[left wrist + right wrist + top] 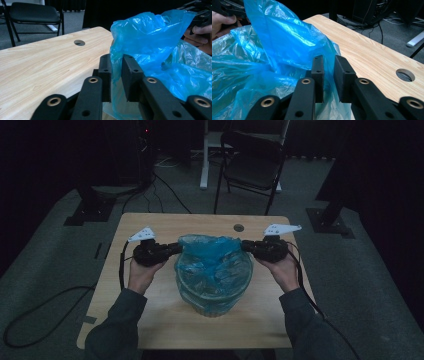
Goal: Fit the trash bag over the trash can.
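Dim room, grey carpet floor (pixel 45 270), black folding chair (pixel 252 162) beyond wooden table (pixel 165 320).

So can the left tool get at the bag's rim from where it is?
Probably yes: the left tool already has the blue bag edge between its jaws, with nothing else in the way. Whether the pads press it I can't tell.

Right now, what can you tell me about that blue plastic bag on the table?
The blue bag is thin, see-through, crinkly plastic, set inside a round bin at the middle of the wooden table. Its top edge stands up loosely above the rim. The left gripper has one side of the edge between its jaws, and the right gripper has the opposite side.
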